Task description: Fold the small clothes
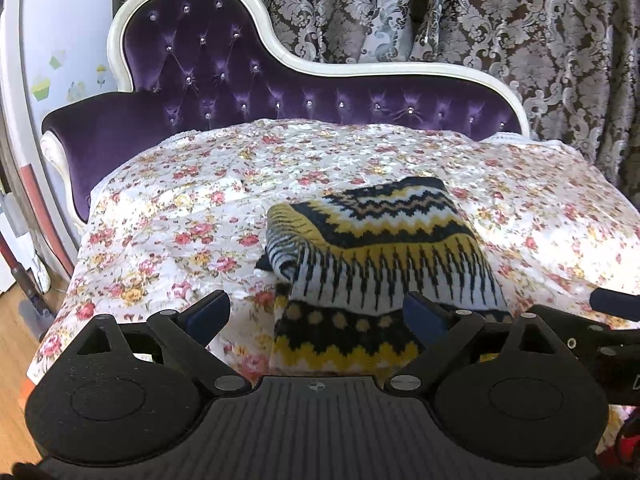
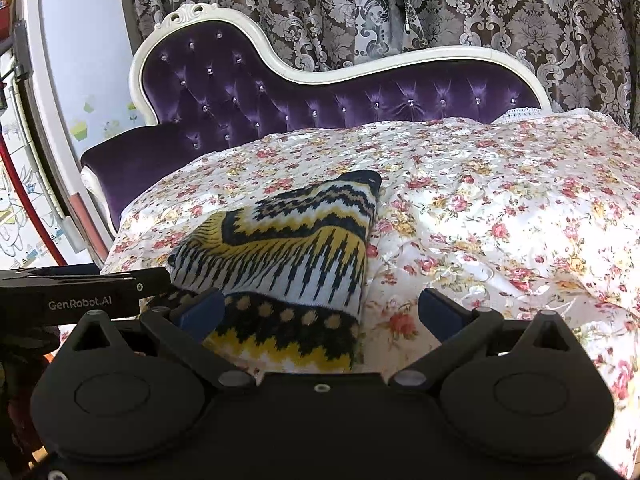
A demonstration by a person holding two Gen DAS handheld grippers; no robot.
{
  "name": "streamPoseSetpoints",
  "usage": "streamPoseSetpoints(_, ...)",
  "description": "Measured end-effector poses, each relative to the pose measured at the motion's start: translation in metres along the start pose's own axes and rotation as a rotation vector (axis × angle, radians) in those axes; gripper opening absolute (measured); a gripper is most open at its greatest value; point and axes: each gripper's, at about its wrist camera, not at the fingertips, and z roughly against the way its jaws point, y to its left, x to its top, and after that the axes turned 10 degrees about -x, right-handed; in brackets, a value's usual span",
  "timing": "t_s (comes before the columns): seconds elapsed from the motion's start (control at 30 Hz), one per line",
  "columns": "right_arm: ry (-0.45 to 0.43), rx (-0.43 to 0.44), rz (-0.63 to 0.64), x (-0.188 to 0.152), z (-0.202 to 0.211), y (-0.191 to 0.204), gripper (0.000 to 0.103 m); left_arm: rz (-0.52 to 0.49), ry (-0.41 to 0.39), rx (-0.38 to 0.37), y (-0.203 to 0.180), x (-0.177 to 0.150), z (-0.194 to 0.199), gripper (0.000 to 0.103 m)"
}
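Sweater folded on floral cover, long axis toward sofa back

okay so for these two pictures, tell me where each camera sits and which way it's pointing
Left wrist: on the left gripper, facing the purple chaise back; the knit garment lies ahead, its open fingers low in frame.
Right wrist: on the right gripper, same heading; garment left of centre, its own fingers open.
Shared: garment, floral cover, chaise, curtain.

right gripper jaws wide apart over folded knit sweater at near edge of floral cover; left gripper beside it.
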Motion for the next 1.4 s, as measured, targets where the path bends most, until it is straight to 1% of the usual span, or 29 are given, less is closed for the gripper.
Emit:
streamPoseSetpoints(0.2, -0.013, -0.003, 0.004, 0.000, 0.006, 0.001, 0.102, 0.014, 0.013, -0.002, 0.000, -0.010, 0.005, 0.094)
streamPoseSetpoints(0.47, -0.007, 0.008, 0.022, -0.001, 0.006, 0.005, 0.102, 0.034, 0.022, 0.001, 0.003, -0.016, 0.009, 0.094)
streamPoseSetpoints(1.07, 0.032, 0.021, 0.034, -0.003, -0.001, 0.009, 0.102, 0.058, 0.054, -0.001, 0.008, -0.019, 0.004, 0.094)
streamPoseSetpoints(1.4, 0.051, 0.024, 0.029, -0.003, -0.005, 0.008, 0.102, 0.055, 0.072, -0.004, 0.007, -0.019, 0.000, 0.094)
